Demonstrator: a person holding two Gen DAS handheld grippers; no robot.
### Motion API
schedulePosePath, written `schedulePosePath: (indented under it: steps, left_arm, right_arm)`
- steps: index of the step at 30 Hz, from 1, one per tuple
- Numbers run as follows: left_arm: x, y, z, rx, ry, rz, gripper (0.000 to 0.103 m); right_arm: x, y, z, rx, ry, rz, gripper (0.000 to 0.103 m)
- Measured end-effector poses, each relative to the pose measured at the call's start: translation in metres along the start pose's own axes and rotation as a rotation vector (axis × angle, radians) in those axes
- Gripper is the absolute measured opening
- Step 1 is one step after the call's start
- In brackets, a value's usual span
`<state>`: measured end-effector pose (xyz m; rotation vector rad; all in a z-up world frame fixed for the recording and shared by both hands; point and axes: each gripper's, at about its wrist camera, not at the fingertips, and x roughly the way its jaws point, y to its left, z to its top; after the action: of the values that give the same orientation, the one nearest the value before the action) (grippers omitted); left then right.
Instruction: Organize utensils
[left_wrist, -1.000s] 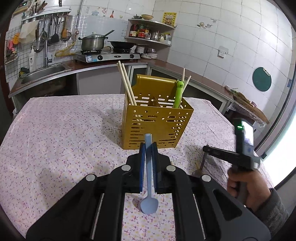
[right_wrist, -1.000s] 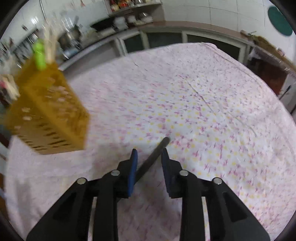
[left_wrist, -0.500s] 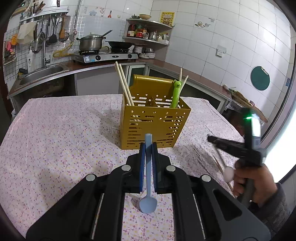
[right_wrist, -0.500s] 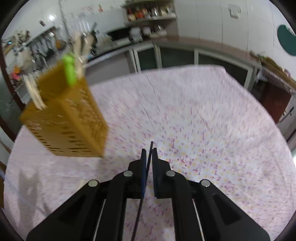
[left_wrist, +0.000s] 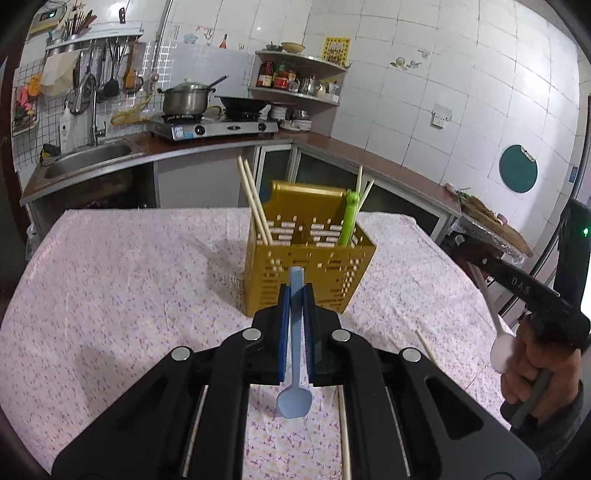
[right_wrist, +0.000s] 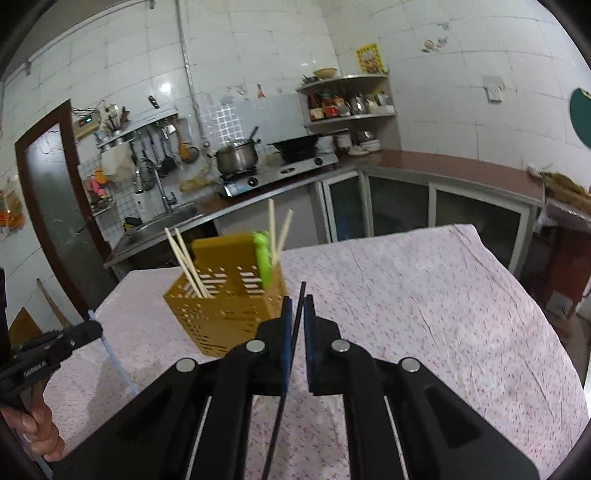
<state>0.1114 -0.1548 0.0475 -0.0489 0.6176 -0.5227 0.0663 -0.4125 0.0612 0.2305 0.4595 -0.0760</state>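
A yellow slotted utensil holder (left_wrist: 308, 264) stands on the flowered tablecloth (left_wrist: 122, 280); it holds chopsticks (left_wrist: 253, 201) and a green utensil (left_wrist: 349, 218). My left gripper (left_wrist: 296, 295) is shut on a light blue spoon (left_wrist: 295, 354), bowl toward the camera, just in front of the holder. My right gripper (right_wrist: 298, 306) is shut on a thin dark-handled utensil (right_wrist: 291, 354), raised right of the holder (right_wrist: 229, 306). In the left wrist view the right gripper (left_wrist: 480, 262) holds a white-bowled spoon (left_wrist: 498, 347).
Loose chopsticks (left_wrist: 424, 345) lie on the cloth right of my left gripper. A kitchen counter with sink (left_wrist: 88, 158), stove and pot (left_wrist: 184, 101) runs behind the table. The table's right edge (right_wrist: 517, 280) drops to a cabinet.
My right gripper closed on the dark-handled utensil, lifted it off the cloth and tilted up to face the holder. My left gripper stayed shut on the blue spoon, nearly still.
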Motion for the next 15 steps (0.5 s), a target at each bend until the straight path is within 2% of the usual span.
schedulePosePath:
  steps: [5,15]
  left_arm:
    - [-0.0106,-0.0046,0.0099,0.024,-0.028,0.006,0.006]
    - [-0.0064,-0.0047,0.0023,0.008,-0.010,-0.006,0.006]
  right_arm:
    - [0.0039,0.0002,0.0015,-0.001,0.006,0.018,0.006]
    - [0.0091,-0.0004,-0.0023,-0.006,0.093,0.009,0.006]
